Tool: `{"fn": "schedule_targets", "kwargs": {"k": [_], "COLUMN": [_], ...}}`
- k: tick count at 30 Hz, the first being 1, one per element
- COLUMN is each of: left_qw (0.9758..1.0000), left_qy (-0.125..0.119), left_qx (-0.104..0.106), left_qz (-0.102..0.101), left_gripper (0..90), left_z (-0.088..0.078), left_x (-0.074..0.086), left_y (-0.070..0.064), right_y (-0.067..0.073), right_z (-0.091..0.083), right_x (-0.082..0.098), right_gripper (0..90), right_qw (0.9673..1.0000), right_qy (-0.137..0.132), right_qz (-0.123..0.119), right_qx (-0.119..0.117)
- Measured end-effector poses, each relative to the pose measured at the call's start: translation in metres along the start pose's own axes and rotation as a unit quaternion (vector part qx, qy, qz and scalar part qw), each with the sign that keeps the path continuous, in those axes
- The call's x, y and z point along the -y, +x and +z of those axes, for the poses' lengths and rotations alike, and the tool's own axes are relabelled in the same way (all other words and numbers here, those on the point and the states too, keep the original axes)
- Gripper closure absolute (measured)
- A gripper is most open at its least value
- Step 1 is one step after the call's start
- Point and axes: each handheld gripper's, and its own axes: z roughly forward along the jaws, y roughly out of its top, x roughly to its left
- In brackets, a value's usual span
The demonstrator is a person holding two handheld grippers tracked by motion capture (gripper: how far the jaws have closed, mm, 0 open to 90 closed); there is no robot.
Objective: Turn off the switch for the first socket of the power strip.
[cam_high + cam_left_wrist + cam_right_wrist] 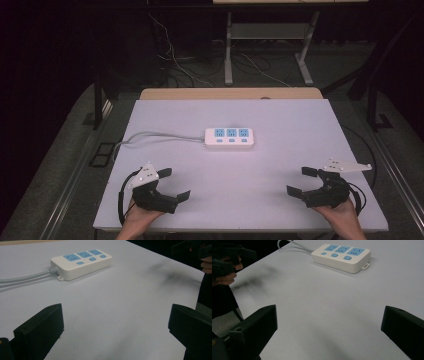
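Left claw (172,184) is sitting wide open at the near left of the bench (280,125), holding nothing; right claw (302,180) is mirroring it at the near right, jaws spread just as wide, also gripping nothing. Both are resting low over the white top, a hand behind each, pointing inward toward the middle.

Farther in, well apart from both claws, the power strip (229,138) is lying flat near the bench centre, three blue sockets facing up with a blue button under each. In the left gripper view the power strip (81,263) is showing a small mounting tab at the cord end; in the right gripper view the power strip (342,257) is showing another at the far end.

Judging: hard plastic shell, rigid, fairly light, smooth and likely a bit slippery. Gripping across the two long sides near the middle is looking best; the tabs are too small.

The grey cord (155,136) is trailing left off the bench edge, probably stiff enough to drag or twist the strip when moved. Plug end is running out of sight; socket slot details are too small to read. Floor behind is dark, cables there unclear.
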Motion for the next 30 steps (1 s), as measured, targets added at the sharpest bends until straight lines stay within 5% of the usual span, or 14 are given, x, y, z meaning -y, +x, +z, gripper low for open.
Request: {"fn": "schedule_targets", "kwargs": {"k": [30], "left_qw": [1.0], "left_qy": [0.004], "left_qx": [-0.004], "left_qz": [-0.007], "left_gripper": [0.0], "left_z": [-0.0007], "left_x": [0.0007], "left_y": [0.001], "right_y": [-0.0014], "right_z": [0.0046], "right_x": [0.0068], "right_gripper": [0.2], "right_qw": [0.9994], "right_qy": [0.027], "right_qz": [0.014], "right_qx": [-0.013]}}
